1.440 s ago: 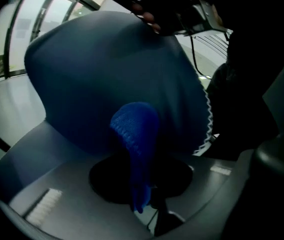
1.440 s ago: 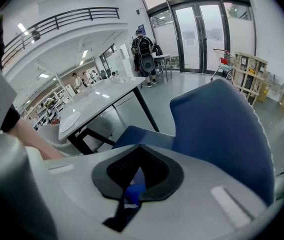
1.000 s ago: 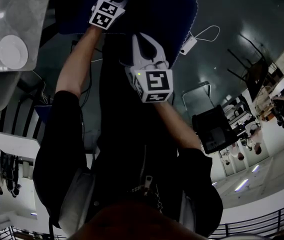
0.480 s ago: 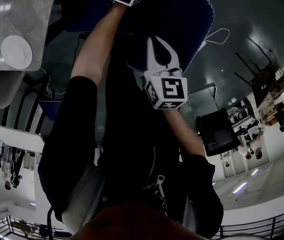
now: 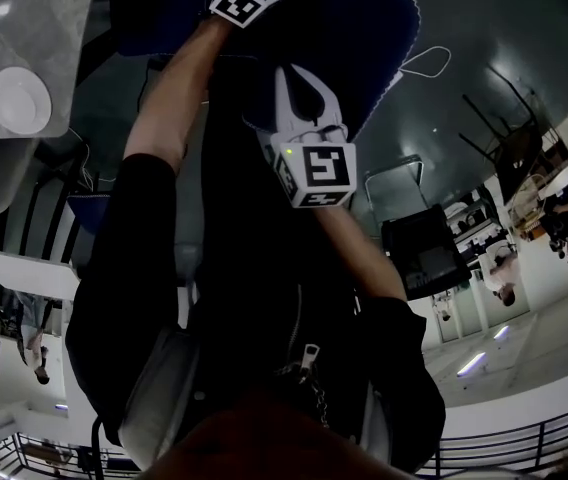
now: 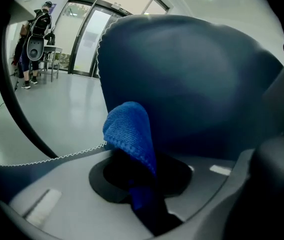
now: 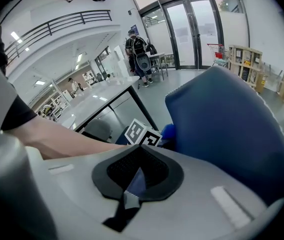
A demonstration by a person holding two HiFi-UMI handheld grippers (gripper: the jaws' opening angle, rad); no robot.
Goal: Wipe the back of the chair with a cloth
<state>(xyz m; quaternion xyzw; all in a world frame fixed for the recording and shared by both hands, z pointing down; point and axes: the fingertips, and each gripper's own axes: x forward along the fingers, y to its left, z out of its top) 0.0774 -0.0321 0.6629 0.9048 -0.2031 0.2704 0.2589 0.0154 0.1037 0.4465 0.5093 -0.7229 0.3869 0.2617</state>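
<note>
cloth [image 6: 129,129]: blue microfibre, bunched. It stands up out of the left gripper's jaws right at the side edge of the chair back; can't tell if it touches the fabric.
chair back [image 6: 197,74]: dark blue upholstery with a white zigzag seam round the rim. It fills the top of the head view in front of the person.
left gripper [image 6: 138,184]: jaws closed tight on the cloth's lower fold, most of the cloth free above them. The arm reaches up to the chair back's far side edge.
right gripper [image 7: 131,186]: jaws pinched together on a thin strip with a zigzag edge, which looks like the chair back's seam. It sits on the near edge, likely steadying the chair.
around: marble tabletop [image 5: 34,18] at the head view's upper left, with a white round dish [image 5: 19,100] on it; glossy floor [image 5: 484,28] beyond.
stage (judged): wipe stroke on the back panel.
risk: the cloth is held by one fold only, so drag over the upholstery could pull it out.
risk: the right grip is on a thin seam; a slip there lets the chair turn away from the stroke.
risk: the cloth is at the edge, so it could slide off the panel and wipe air.
</note>
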